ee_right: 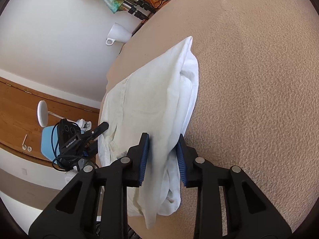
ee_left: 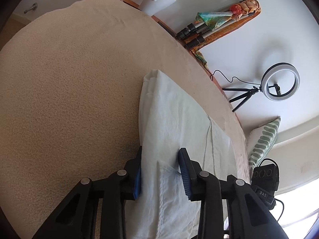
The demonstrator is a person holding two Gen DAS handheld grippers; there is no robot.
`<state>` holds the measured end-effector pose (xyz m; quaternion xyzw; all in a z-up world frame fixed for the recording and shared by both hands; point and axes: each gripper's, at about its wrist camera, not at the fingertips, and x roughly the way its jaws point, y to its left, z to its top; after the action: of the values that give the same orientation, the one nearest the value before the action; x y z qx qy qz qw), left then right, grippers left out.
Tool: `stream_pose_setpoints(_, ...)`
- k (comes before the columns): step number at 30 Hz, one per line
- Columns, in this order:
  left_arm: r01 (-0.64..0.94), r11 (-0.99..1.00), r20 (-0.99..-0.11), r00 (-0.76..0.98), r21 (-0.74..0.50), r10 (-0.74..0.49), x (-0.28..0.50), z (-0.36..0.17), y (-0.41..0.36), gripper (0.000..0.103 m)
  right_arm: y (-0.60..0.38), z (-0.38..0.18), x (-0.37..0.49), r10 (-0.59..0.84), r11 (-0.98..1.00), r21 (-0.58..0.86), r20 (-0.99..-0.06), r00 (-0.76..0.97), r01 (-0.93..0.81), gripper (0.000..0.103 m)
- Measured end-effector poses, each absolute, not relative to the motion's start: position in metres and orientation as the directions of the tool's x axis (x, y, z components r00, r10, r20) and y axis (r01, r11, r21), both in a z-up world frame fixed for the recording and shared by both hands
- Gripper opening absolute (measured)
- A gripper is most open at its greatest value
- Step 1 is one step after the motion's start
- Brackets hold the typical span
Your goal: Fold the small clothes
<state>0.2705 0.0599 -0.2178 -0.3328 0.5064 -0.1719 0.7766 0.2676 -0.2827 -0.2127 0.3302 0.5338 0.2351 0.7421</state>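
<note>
I hold a white garment (ee_left: 175, 123) over the beige towel-covered table (ee_left: 69, 79), running from lower centre to mid-frame in both wrist views. My left gripper (ee_left: 160, 171) stands wide, cloth lying between its blue pads without visible pinch; my right gripper (ee_right: 162, 155) has narrowed onto a bunched edge, though whether it truly clamps I cannot tell. A weak hold could let layers slip and the fold skew. The garment's near end is cut off below the frame.
</note>
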Motion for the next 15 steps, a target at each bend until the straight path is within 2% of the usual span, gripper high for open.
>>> stream_pose_setpoints(4, -0.020, 0.782, -0.702, 0.456, -0.623, -0.547, 0.264, -0.202, 0.049, 0.018, -0.275, -0.195, 0.263, 0.650, 0.736, 0.673, -0.678, 0.342, -0.065, 0.017)
stream_pose_setpoints(15, 0.134, 0.892, -0.731, 0.528, -0.431, -0.432, 0.235, -0.153, 0.001, 0.012, -0.256, -0.142, 0.246, 0.534, 0.845, 0.482, -0.726, 0.433, -0.233, 0.014)
